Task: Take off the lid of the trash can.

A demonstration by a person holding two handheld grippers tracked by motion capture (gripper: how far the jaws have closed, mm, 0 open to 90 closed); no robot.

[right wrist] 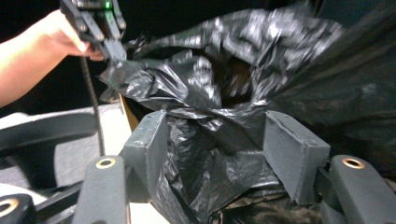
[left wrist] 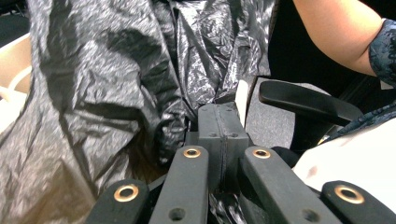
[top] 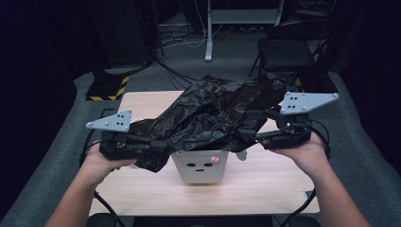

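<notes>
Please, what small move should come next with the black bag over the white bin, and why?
Probably close the right hand-held gripper on the bag's edge. Its jaws stand apart with the black plastic bag loose between them, while the left hand-held gripper is shut on the other edge. The bag hangs bunched above the white bin, so both edges need a firm hold before spreading it.

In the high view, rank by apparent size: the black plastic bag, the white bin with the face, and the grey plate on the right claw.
1. Black plastic bag, largest.
2. White bin, partly hidden under the bag.
3. Grey plate, smallest, though it sits nearer the camera.
</notes>
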